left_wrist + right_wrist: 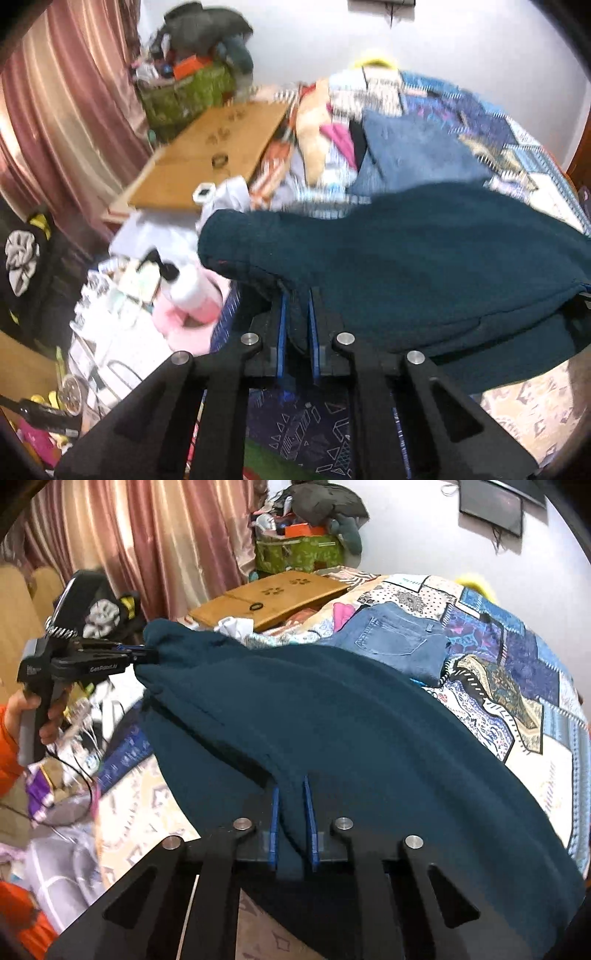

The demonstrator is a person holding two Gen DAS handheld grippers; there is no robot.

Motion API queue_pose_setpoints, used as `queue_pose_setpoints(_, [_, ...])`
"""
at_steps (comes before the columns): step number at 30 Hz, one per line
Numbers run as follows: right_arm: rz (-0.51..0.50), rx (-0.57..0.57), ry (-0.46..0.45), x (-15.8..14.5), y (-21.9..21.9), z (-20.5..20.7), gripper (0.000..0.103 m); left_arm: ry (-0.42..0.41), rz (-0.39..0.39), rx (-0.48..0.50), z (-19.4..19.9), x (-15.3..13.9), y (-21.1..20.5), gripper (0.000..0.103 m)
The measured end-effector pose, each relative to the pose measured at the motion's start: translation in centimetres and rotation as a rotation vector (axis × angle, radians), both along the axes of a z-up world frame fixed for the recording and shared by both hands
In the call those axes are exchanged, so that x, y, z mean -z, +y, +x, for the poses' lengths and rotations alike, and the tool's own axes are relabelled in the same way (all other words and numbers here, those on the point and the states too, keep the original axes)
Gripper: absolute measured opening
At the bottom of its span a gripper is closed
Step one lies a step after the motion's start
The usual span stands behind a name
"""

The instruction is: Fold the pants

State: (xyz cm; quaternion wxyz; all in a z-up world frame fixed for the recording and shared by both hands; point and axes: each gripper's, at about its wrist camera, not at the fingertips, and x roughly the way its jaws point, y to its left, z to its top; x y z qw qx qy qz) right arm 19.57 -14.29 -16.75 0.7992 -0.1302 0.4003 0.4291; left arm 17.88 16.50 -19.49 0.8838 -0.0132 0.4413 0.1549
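So both grippers are clamped onto the dark teal pants [332, 738] right now, one at each end of the same edge. The right gripper [291, 823] has its blue pads [275, 827] pinched on a fold of the fabric, and the cloth spreads away from it ahead and off to its right, draping down over the bed's patchwork quilt [517, 686]. The left gripper [147, 653] sits off to the right gripper's left and a bit further out, pinching a bunched corner of the same pants, with a person's hand [48, 716] wrapped around its handle and an orange sleeve [7, 746] showing behind it. From the left gripper's [295, 314] own camera you get the same story: pads closed tight on the teal fabric [424, 266], which piles up just ahead of it and stretches off to its right. That view is pretty blurry though. The pants hang stretched between the two grippers, lifted at that edge while the rest lies on the bed. Beyond the pants, further ahead of the right gripper, there's a folded pair of blue jeans [395, 638] lying on the quilt, and past that a flat wooden board [273, 594] at the far left side.
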Motion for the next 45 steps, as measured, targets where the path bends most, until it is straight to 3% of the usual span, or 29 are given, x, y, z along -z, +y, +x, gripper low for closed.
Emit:
queue_pose_setpoints(5, [0.045,0.003,0.006,-1.6,-0.3,-1.5,0.009,-0.028,0.018,-0.004,-0.7,-0.8,0.0,0.011])
queue_pose_setpoints(9, [0.008,-0.011,0.039,0.0,0.3,-2.2,0.010,0.030,-0.019,-0.021,-1.1,1.8,0.5,0.011])
queue_pose_setpoints(12, [-0.009,-0.008,0.078,1.6,0.4,-2.3,0.017,0.092,-0.047,-0.031,-1.5,4.4,0.6,0.011])
queue_pose_setpoints(15, [0.020,0.001,0.093,0.8,-0.2,-2.5,0.021,0.139,-0.052,-0.018,-1.8,6.4,0.1,0.013])
queue_pose_setpoints(17, [0.050,0.015,0.084,-0.2,-1.1,-2.3,0.025,0.151,-0.033,-0.003,-1.9,6.4,-0.3,0.013])
queue_pose_setpoints(19, [0.069,0.050,0.060,-1.1,-2.3,-1.7,0.037,0.163,-0.020,0.011,-2.0,5.9,-0.7,0.016])
queue_pose_setpoints(22, [0.090,0.158,0.049,-1.4,-4.7,0.2,0.045,0.165,-0.035,0.008,-2.1,5.0,-0.6,0.032])
queue_pose_setpoints(24, [0.072,0.235,0.059,-0.7,-6.1,1.4,0.045,0.141,-0.045,0.006,-2.4,4.0,-0.6,0.058])
queue_pose_setpoints(26, [0.043,0.309,0.086,0.5,-7.6,2.6,0.045,0.102,-0.043,0.009,-2.7,2.7,-1.0,0.072])
queue_pose_setpoints(29, [0.017,0.383,0.140,2.2,-10.5,2.8,0.045,0.063,-0.035,0.031,-2.6,0.9,-1.9,0.083])
queue_pose_setpoints(32, [0.017,0.422,0.174,3.1,-13.0,1.7,0.045,0.048,-0.025,0.051,-1.6,-0.2,-3.0,0.088])
queue_pose_setpoints(34, [0.026,0.459,0.185,3.2,-15.1,0.9,0.051,0.044,-0.016,0.061,-0.7,-0.6,-3.8,0.092])
queue_pose_setpoints(45, [0.034,0.772,0.119,0.6,-29.4,-1.5,0.057,0.061,-0.031,0.173,5.8,-0.6,-11.4,0.093])
